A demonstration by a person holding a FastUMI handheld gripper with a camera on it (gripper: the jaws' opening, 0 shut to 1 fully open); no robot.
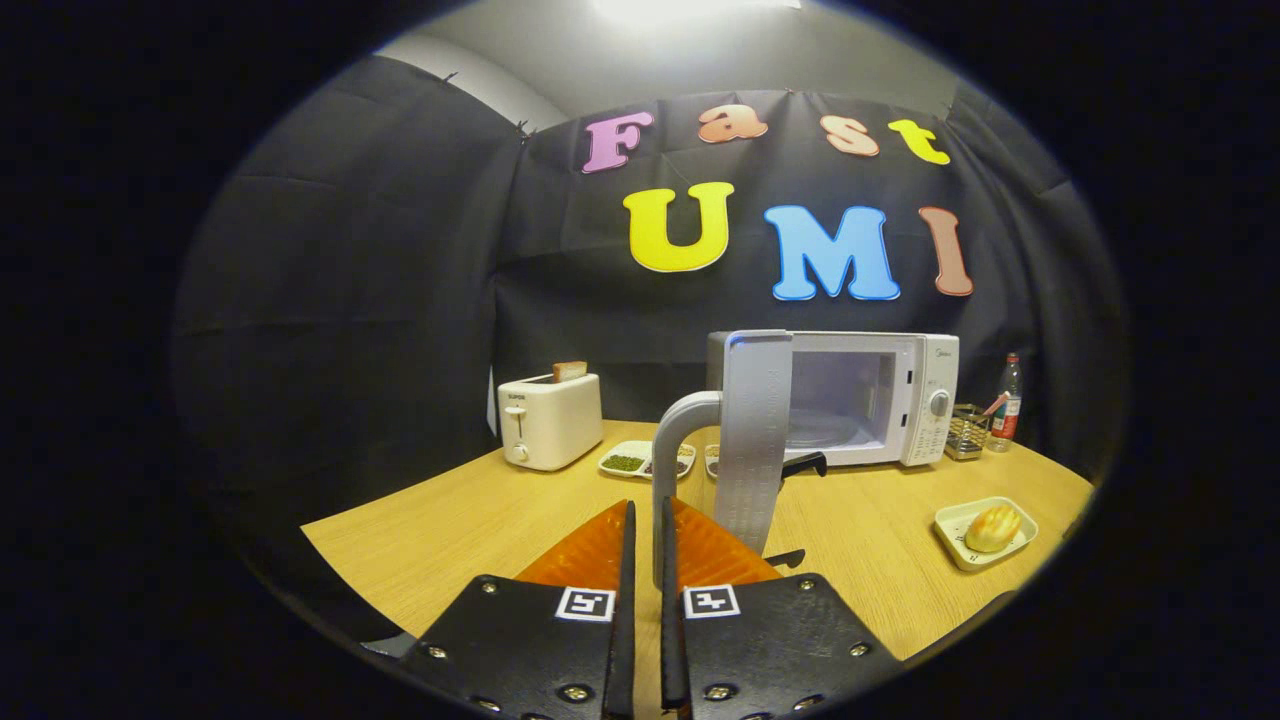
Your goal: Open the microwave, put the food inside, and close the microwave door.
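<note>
Gripper [646, 520] at bottom centre of the frame, fingers drawn nearly together with the microwave door's grey handle [672, 470] standing in the narrow gap. Both fingers appeared to pinch the handle's lower stem, though the contact itself was hard to read at this angle. The grip made sense as the way to swing the door [756, 440], which stood wide open, edge-on at frame centre and coming out toward the camera. Behind it, right of centre, the microwave [870, 398] showed an empty cavity with the turntable visible, so the opening step looked done and the loading not yet begun. The food, a bun on a small white tray [985, 532], sat at lower right on the wooden table [480, 520], well apart from the fingers and in front of the oven's control side, likely staged there for a short reach. Toaster [548, 420] at left centre; small dishes [648, 460] between it and the door.
</note>
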